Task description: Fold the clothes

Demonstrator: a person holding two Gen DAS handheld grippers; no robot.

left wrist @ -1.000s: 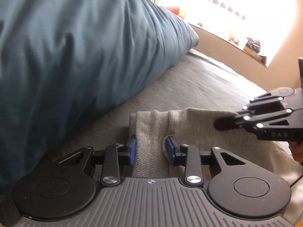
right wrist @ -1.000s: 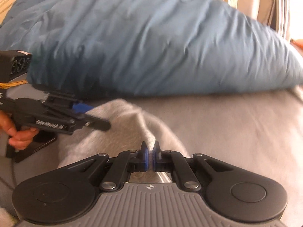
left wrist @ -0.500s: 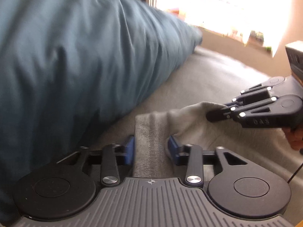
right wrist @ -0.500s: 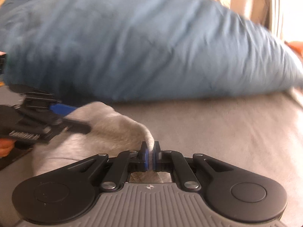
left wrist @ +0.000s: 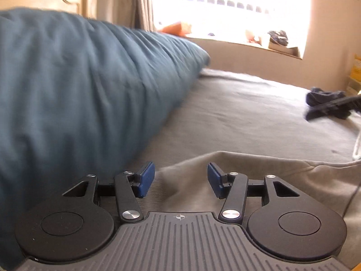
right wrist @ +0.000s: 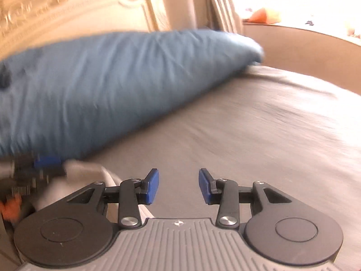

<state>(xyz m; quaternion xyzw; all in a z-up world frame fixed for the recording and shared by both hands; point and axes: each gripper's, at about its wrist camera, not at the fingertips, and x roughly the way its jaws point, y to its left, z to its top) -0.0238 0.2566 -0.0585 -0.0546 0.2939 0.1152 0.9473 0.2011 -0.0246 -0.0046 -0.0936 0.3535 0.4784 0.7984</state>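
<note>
A light grey garment (left wrist: 259, 171) lies flat on the grey bed sheet (left wrist: 259, 113). My left gripper (left wrist: 181, 179) is open just above its near edge, jaws wide apart and holding nothing. In the right wrist view my right gripper (right wrist: 178, 185) is open and empty over the bare sheet (right wrist: 248, 135). The grey garment (right wrist: 90, 174) lies at its lower left there, with the blurred left gripper (right wrist: 33, 171) beside it. The right gripper shows far right in the left wrist view (left wrist: 331, 108), blurred.
A large blue pillow (left wrist: 79, 85) lies along the left of the bed, in front of a cream headboard (right wrist: 67, 11). A dark garment (left wrist: 325, 99) lies far right on the sheet. A bright window with a cluttered sill (left wrist: 270, 38) is behind the bed.
Both grippers let go of the grey garment and opened. The garment now lies flat on the sheet. The right gripper moved away to the right; both cameras rose and pulled back.
</note>
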